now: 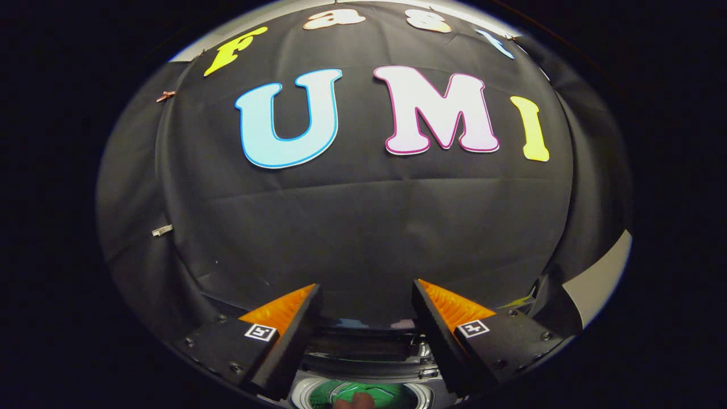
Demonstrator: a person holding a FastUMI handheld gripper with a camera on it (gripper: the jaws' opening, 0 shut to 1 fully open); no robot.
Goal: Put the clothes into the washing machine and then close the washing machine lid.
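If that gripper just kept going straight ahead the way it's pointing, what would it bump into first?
Most likely the black cloth wall. The gripper is open, nothing between its fingers, aimed at that cloth; how far off it hangs is unclear. The washing machine with green clothes sits below the fingers, out of that line.

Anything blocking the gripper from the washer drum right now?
Nothing visible does. The gripper has its fingers open and empty, and the washing machine drum opening lies just below between them, with green cloth already inside.
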